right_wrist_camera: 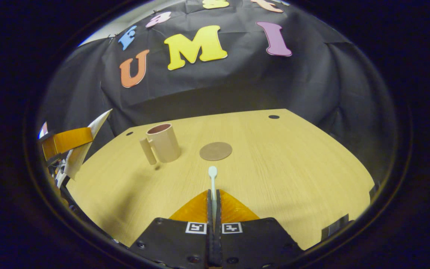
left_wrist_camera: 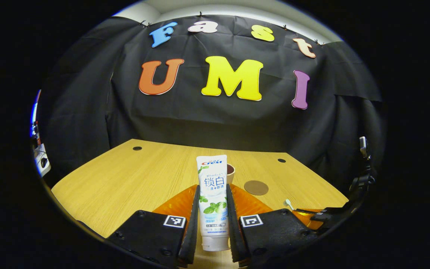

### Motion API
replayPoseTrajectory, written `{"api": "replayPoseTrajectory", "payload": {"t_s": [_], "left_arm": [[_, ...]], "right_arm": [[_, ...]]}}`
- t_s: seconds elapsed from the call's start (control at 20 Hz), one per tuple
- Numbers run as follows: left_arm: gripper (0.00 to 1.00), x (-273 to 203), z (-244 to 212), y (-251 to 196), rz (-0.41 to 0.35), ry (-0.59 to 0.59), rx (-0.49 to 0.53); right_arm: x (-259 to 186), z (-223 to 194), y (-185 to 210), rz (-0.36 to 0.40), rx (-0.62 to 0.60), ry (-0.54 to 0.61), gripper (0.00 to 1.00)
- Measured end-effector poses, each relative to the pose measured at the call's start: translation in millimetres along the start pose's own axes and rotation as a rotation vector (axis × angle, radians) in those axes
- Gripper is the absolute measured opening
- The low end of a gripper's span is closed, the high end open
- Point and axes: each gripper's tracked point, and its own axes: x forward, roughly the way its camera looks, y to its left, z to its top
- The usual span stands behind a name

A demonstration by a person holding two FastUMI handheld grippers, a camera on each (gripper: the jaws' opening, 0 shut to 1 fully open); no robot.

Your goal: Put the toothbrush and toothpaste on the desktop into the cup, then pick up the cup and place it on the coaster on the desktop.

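While the left gripper fingers pinch the toothpaste upright, the cup sits just behind it. Right gripper fingers clamp the toothbrush, coaster ahead on the surface.

Light wood desktop with dark round holes; creased black cloth wall behind; pale ceiling strip above
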Motion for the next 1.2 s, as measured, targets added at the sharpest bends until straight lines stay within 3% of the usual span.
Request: {"api": "replayPoseTrajectory", "payload": {"t_s": [0.05, 0.35, 0.45, 0.5, 0.55, 0.7, 1.2], "left_arm": [[0.39, 5.3, 12.5, 0.5, 0.003, -0.025, 0.008], [0.39, 55.7, 80.1, -9.6, -0.011, -0.216, 0.050], [0.38, 77.3, 81.1, -15.4, -0.022, -0.232, 0.057], [0.43, 88.0, 79.4, -18.7, -0.037, -0.231, 0.050], [0.39, 97.3, 79.0, -22.9, -0.051, -0.232, 0.043], [0.39, 118.9, 80.6, -29.0, -0.074, -0.252, 0.030], [0.41, 145.3, 79.1, -30.1, -0.052, -0.274, 0.059]], "right_arm": [[-4.0, 5.2, -0.6, 0.009, 0.007, -0.010, 0.00], [-15.0, 21.7, -11.1, 0.033, 0.025, -0.051, 0.00], [-16.2, 18.6, -12.1, 0.044, 0.023, -0.039, 0.00], [-17.1, 18.0, -14.0, 0.048, 0.025, -0.037, 0.00], [-18.3, 19.2, -16.0, 0.051, 0.028, -0.039, 0.00], [-18.3, 26.4, -24.0, 0.045, 0.037, -0.056, 0.00], [-10.1, 28.1, -35.2, 0.042, 0.041, -0.056, 0.00]]}}
